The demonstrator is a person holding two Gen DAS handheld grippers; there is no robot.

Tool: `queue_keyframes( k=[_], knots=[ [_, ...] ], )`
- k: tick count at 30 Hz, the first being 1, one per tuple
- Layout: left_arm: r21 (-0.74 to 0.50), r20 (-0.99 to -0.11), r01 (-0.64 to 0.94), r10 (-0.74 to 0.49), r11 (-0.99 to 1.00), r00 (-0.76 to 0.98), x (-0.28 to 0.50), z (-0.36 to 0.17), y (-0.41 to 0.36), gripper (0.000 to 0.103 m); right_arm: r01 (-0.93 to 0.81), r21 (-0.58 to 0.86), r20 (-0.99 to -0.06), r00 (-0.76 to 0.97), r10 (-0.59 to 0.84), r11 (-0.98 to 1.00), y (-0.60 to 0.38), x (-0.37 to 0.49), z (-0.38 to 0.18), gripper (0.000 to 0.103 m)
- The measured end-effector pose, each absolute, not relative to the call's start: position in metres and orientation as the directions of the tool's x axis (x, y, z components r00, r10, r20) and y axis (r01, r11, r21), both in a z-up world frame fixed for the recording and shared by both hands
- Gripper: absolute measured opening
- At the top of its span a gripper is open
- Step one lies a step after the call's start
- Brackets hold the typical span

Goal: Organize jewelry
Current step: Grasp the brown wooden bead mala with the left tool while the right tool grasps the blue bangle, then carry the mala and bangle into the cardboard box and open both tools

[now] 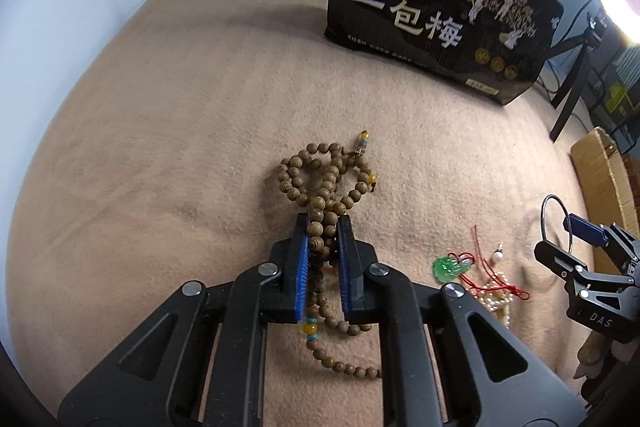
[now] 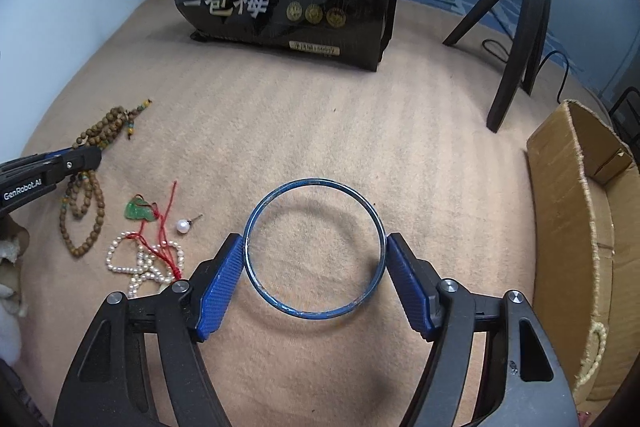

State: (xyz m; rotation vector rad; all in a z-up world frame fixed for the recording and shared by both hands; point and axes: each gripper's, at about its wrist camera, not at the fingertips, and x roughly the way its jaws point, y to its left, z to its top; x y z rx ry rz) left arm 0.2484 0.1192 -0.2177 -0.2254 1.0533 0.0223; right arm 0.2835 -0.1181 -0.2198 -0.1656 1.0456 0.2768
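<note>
The left claw (image 1: 323,239) is pressed together on a bunch of strands of the wooden bead mala (image 1: 320,183), whose loops spill toward 12 o'clock ahead of the pads and trail back toward 6 o'clock beneath the claw, on the tan blanket (image 1: 160,147). The mala looks limp and fairly light; gripped at a bunch, its loose loops will probably swing and drag, and round beads may roll between the pads, so several strands together seem the safest hold.

At about 4 o'clock from the mala lie the green jade pendant (image 2: 139,211) on its red cord (image 2: 162,231), a pearl strand (image 2: 142,261) and a single pearl stud (image 2: 183,225). The pendant is likely brittle and better lifted by its body than by the cord; the stud is small and apt to slip.

The right claw (image 2: 315,259) pinches the blue bangle (image 2: 314,249) across its width, pads touching its rim at 9 and 3 o'clock. The ring is rigid, thin and smooth, so it may pivot or pop out if squeezed off-centre.

A cardboard box (image 2: 568,227) stands at 3 o'clock, probably the destination.
</note>
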Motion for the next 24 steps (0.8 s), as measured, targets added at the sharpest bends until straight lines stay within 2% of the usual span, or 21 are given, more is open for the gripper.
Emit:
queue_keyframes(
  k=[24],
  knots=[
    [-0.271,-0.75,-0.076,-0.161,0.96,0.641,0.211,-0.115,0.113,0.01,-0.321,0.036,-0.801,0.557,0.22,0.946,-0.142,0.232,-0.146,0.071]
  ],
)
